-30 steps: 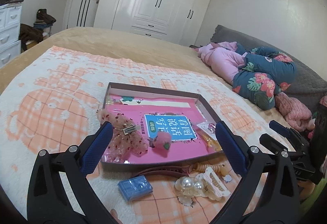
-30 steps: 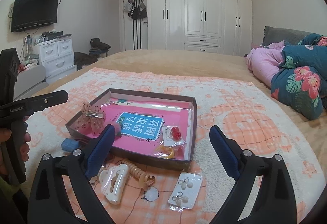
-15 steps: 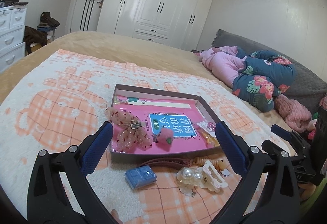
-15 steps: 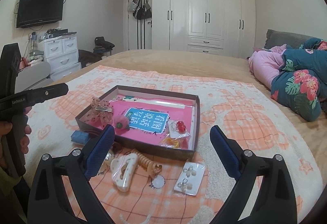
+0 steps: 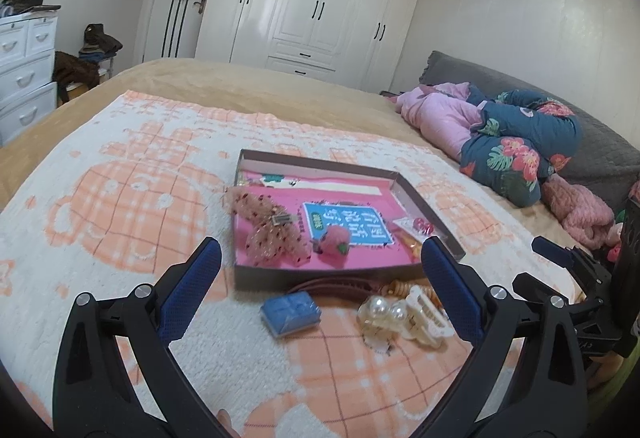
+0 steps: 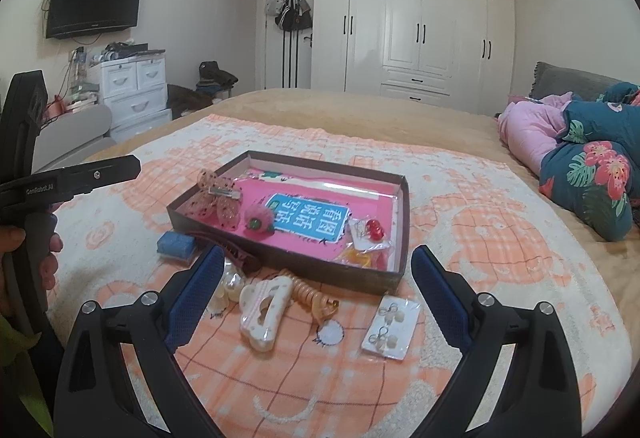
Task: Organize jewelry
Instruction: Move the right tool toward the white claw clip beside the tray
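- Both sets of jaws wide open, empty.
- White hair claw (image 6: 262,312) lies between right gripper (image 6: 316,294) jaws, short of box (image 6: 280,258).
- Descend straight, pinch claw across body, avoid coil tie (image 6: 314,298) beside it.

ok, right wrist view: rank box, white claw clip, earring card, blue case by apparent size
1. Box, clearly the largest.
2. White claw clip and earring card look about alike; not ranking them.
3. Blue case looks smallest, but it lies farther away and partly hidden, so unsure.
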`<state>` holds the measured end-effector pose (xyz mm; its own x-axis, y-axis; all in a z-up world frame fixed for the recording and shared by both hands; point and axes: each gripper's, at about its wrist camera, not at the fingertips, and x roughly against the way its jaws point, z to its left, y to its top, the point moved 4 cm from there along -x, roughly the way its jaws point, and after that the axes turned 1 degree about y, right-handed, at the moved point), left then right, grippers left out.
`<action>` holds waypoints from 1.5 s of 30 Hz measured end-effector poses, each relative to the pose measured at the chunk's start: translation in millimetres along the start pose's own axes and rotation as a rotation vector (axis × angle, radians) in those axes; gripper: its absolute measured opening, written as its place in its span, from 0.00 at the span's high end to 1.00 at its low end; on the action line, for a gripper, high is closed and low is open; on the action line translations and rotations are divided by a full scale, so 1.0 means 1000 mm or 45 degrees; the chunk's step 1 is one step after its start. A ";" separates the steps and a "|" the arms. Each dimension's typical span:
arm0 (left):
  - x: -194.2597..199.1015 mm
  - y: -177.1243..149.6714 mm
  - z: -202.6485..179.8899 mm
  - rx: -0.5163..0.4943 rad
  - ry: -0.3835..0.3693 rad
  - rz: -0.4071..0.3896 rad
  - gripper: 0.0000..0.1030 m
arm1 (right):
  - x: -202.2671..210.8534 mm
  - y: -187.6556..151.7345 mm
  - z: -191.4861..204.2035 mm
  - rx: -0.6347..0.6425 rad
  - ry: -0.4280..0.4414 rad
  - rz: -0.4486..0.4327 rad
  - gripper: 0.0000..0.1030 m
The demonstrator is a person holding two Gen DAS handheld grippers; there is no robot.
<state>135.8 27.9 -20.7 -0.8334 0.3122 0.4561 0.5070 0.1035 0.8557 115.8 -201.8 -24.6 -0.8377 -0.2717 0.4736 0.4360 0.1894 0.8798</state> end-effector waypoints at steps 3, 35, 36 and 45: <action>0.001 -0.005 0.004 -0.001 0.013 0.017 0.11 | -0.003 -0.005 0.004 0.009 0.012 0.022 0.11; -0.021 -0.055 0.000 -0.089 -0.040 0.239 0.12 | -0.060 -0.046 0.027 -0.006 0.148 0.263 0.32; -0.022 -0.056 -0.001 -0.092 -0.046 0.244 0.14 | -0.063 -0.046 0.027 -0.007 0.154 0.270 0.34; -0.035 -0.067 -0.010 -0.129 -0.091 0.295 0.37 | -0.087 -0.051 0.025 -0.044 0.227 0.341 0.49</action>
<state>128.9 0.1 -91.7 -0.6781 0.3826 0.6275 0.6550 -0.0726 0.7521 157.9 -164.5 -111.9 -0.6224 -0.3781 0.6853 0.6466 0.2451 0.7224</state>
